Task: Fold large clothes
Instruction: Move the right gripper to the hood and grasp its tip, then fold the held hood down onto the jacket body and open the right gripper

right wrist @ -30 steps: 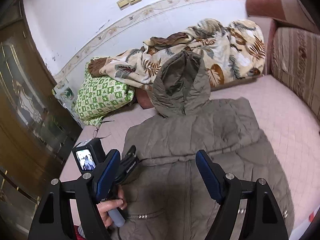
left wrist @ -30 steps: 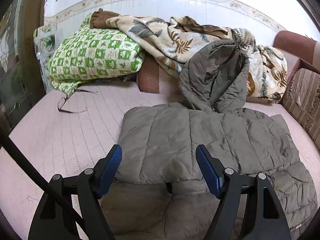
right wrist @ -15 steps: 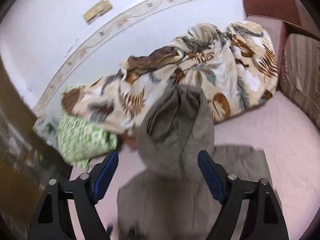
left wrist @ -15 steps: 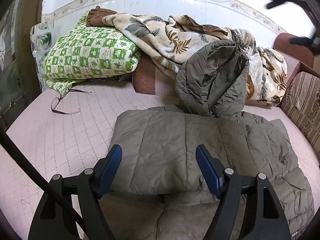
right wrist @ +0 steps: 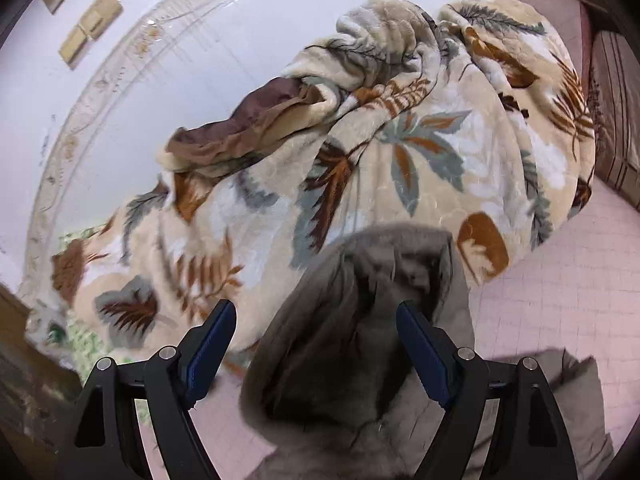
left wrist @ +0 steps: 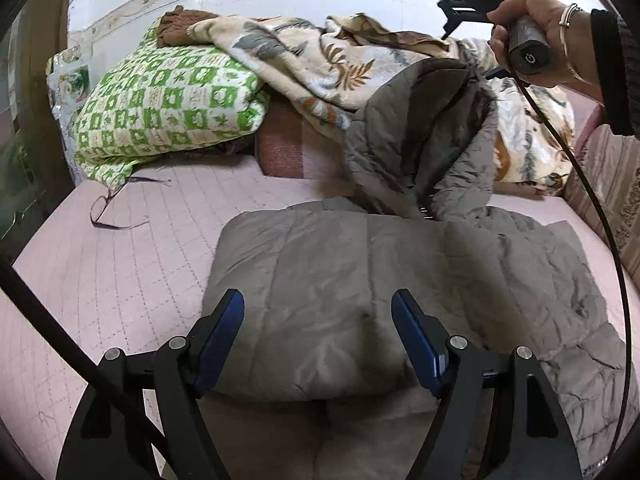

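Note:
A grey-olive puffer jacket lies on the pink quilted bed, with its left side folded over the body. Its hood stands propped against a leaf-print blanket. My left gripper hangs open just above the folded part, nothing between its fingers. In the left wrist view a hand at the top right holds my right gripper above the hood. In the right wrist view that gripper is open, and the hood lies below and between its fingers, untouched by the pads.
The leaf-print blanket is piled along the wall behind the hood. A green-checked pillow sits at the back left, and a thin strap lies on the bed. A striped cushion borders the right side. A black cable hangs from the right hand.
My right gripper swept from over the jacket's body up to the hood, and its hand came into the left wrist view. The left gripper edged slightly forward over the jacket.

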Demonstrator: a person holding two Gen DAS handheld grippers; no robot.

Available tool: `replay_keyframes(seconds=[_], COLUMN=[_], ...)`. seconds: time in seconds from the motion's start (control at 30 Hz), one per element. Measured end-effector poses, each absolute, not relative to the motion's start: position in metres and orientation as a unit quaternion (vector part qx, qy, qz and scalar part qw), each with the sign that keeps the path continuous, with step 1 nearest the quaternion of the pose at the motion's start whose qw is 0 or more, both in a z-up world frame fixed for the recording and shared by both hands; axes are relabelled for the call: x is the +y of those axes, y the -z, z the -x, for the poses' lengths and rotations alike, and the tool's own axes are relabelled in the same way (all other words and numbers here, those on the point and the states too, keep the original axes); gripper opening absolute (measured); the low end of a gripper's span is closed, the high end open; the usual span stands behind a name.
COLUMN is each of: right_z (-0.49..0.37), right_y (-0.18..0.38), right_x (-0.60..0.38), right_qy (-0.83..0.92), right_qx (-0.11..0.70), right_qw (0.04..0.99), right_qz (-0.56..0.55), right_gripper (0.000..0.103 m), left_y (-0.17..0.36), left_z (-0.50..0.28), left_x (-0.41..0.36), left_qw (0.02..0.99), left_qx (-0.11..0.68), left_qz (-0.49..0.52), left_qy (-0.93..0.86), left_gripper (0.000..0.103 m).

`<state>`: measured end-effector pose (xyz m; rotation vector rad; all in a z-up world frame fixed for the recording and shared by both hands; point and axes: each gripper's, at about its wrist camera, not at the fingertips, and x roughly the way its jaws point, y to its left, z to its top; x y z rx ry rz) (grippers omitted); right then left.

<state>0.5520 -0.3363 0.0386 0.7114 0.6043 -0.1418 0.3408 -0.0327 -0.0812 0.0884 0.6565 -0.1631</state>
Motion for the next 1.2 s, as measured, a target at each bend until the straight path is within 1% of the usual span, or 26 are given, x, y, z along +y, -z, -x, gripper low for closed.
replay_keyframes(seconds=[0.17,0.2,0.23,0.27,0.3,0.47,0.67,0.83,0.93,1.17,1.2], right_z=[-0.582,-0.585,-0.588,-0.588,-0.585,-0.549,-0.474,-0.404,-0.37,-0.299,-0.29], right_y=[-0.021,-0.017,-0.012,-0.01,-0.009,-0.016,-0.038,-0.046,-0.044,-0.03,-0.03], right_x=[-0.344,-0.346,-0.346,-0.345,-0.345,-0.339,-0.317,-0.297,-0.285,-0.249,-0.244], right_qy=[0.07,0.063,0.052,0.044,0.038,0.006,-0.038,-0.07,-0.088,-0.128,-0.13], right_qx=[0.302,0.302,0.306,0.308,0.303,0.27,0.234,0.214,0.206,0.195,0.192], right_qw=[0.882,0.881,0.882,0.883,0.884,0.901,0.928,0.936,0.938,0.937,0.939], right_qz=[-0.355,-0.359,-0.354,-0.352,-0.353,-0.339,-0.289,-0.27,-0.266,-0.26,-0.253], right_gripper=[0.085,0.071,0.028,0.012,0.01,0.009,0.008,0.008,0.008,0.008,0.008], left_y=[0.087,0.086,0.085,0.085,0.085,0.083,0.071,0.049,0.034,0.009,0.007], left_z=[-0.353,-0.353,-0.354,-0.354,-0.355,-0.353,-0.343,-0.336,-0.323,-0.303,-0.301], left_x=[-0.029,-0.03,-0.031,-0.032,-0.034,-0.04,-0.047,-0.048,-0.056,-0.066,-0.066], left_qw=[0.937,0.937,0.938,0.939,0.94,0.941,0.949,0.941,0.936,0.944,0.946], left_qx=[0.338,0.338,0.335,0.332,0.332,0.326,0.301,0.311,0.302,0.266,0.259], left_qz=[-0.027,-0.026,-0.028,-0.029,-0.031,-0.036,-0.042,0.028,0.056,0.067,0.06], left_qy=[0.079,0.08,0.08,0.079,0.077,0.082,0.083,0.134,0.171,0.185,0.183], left_gripper=[0.075,0.075,0.075,0.075,0.075,0.075,0.075,0.075,0.075,0.075,0.073])
